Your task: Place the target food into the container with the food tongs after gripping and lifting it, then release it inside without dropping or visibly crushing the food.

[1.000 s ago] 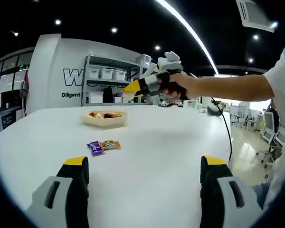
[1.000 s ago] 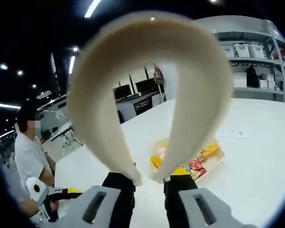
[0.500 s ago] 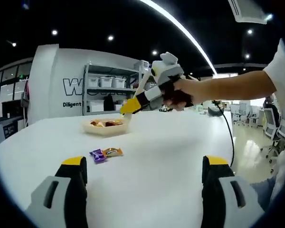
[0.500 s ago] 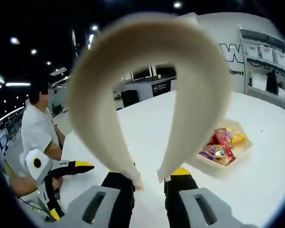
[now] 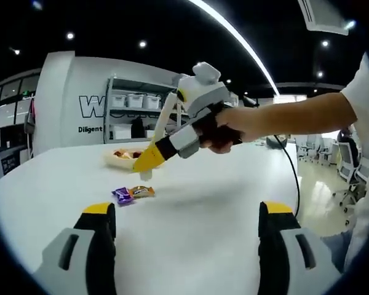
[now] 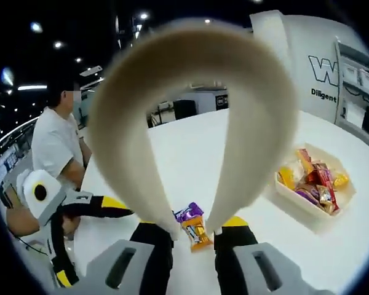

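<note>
Two wrapped snacks lie side by side on the white table, a purple one (image 6: 187, 212) (image 5: 122, 194) and an orange one (image 6: 195, 233) (image 5: 142, 191). My right gripper (image 6: 194, 232) (image 5: 149, 158) is shut on cream food tongs (image 6: 190, 67) (image 5: 163, 120), whose tips stand apart just over the two packets. A shallow cream container (image 6: 307, 208) (image 5: 114, 161) holds several wrapped snacks farther back. My left gripper (image 5: 187, 221) (image 6: 104, 206) hangs open above the near table with nothing between its fingers.
A person in a white shirt (image 6: 55, 144) holds both grippers; the forearm (image 5: 289, 114) reaches across the left gripper view. The white table (image 5: 221, 184) stretches wide around the snacks. Shelving with bins (image 5: 132, 101) stands behind.
The right gripper has come down and towards me with the tongs, from beside the container to just over the two loose packets. The left gripper stays open and nearly still.
</note>
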Demonstrator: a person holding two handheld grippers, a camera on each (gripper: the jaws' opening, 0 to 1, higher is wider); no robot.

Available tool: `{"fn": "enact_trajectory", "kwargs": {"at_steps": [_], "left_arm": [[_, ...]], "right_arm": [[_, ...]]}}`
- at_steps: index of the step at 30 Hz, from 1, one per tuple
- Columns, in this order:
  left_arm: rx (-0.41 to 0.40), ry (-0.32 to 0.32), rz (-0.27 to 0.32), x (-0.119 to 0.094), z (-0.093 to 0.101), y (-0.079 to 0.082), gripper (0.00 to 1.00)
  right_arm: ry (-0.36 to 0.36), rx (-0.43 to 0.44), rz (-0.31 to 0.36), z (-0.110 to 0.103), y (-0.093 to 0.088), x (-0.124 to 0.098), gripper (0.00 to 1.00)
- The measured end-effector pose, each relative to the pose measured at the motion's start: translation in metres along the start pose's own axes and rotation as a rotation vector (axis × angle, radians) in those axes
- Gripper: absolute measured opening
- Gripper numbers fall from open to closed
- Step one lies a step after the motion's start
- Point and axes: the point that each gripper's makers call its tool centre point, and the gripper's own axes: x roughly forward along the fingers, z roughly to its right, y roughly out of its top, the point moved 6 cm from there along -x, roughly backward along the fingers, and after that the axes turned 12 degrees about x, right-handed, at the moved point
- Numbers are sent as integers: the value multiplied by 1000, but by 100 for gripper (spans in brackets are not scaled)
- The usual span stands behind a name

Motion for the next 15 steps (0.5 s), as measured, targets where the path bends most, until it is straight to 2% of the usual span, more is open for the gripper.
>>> {"fn": "enact_trajectory", "kwargs": {"at_steps": [15], "left_arm": [[-5, -5, -3, -1, 0, -1, 92]], "right_arm": [[-18, 13, -37, 12, -7, 19, 19]]}}
